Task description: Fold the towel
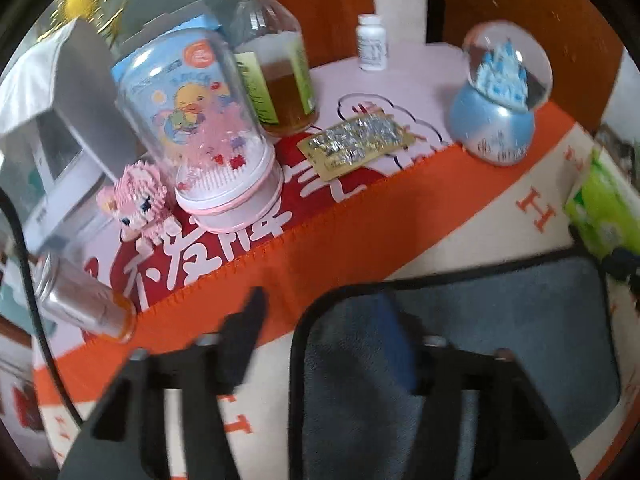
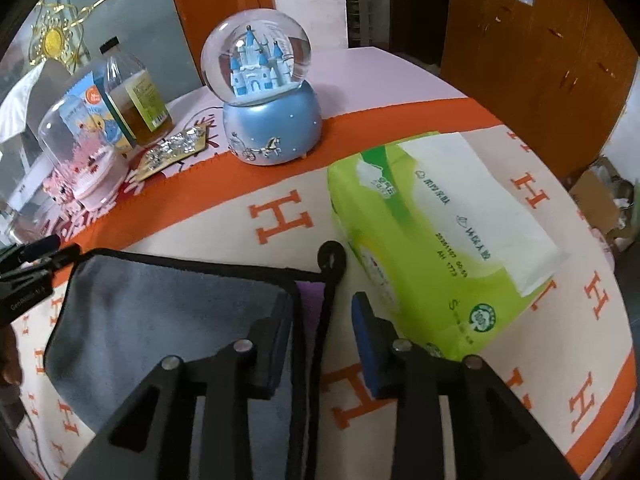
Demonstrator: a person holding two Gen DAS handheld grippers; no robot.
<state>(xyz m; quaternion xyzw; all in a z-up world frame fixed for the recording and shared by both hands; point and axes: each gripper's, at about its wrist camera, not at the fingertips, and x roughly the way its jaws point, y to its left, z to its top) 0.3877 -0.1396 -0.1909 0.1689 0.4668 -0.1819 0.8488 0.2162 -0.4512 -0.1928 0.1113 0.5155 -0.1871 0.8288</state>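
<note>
A grey towel (image 1: pixel 500 340) with black trim lies folded on the cream cloth with orange H letters; it also shows in the right wrist view (image 2: pixel 160 312). A purple layer (image 2: pixel 310 300) peeks out at its right edge, next to a black hanging loop (image 2: pixel 331 256). My left gripper (image 1: pixel 324 328) is open over the towel's left edge, its right finger (image 1: pixel 400 344) on the towel. My right gripper (image 2: pixel 320 340) is open, straddling the towel's right edge, its left finger (image 2: pixel 268 352) on the towel. The left gripper also shows in the right wrist view (image 2: pixel 32 256).
A green tissue pack (image 2: pixel 432 248) lies just right of the towel. Behind stand a blue castle snow globe (image 2: pixel 264 100), a domed jar with a duck picture (image 1: pixel 200 120), an amber liquid bottle (image 1: pixel 276 64), a white pill bottle (image 1: pixel 372 42), a foil blister pack (image 1: pixel 356 140) and a tipped can (image 1: pixel 84 304).
</note>
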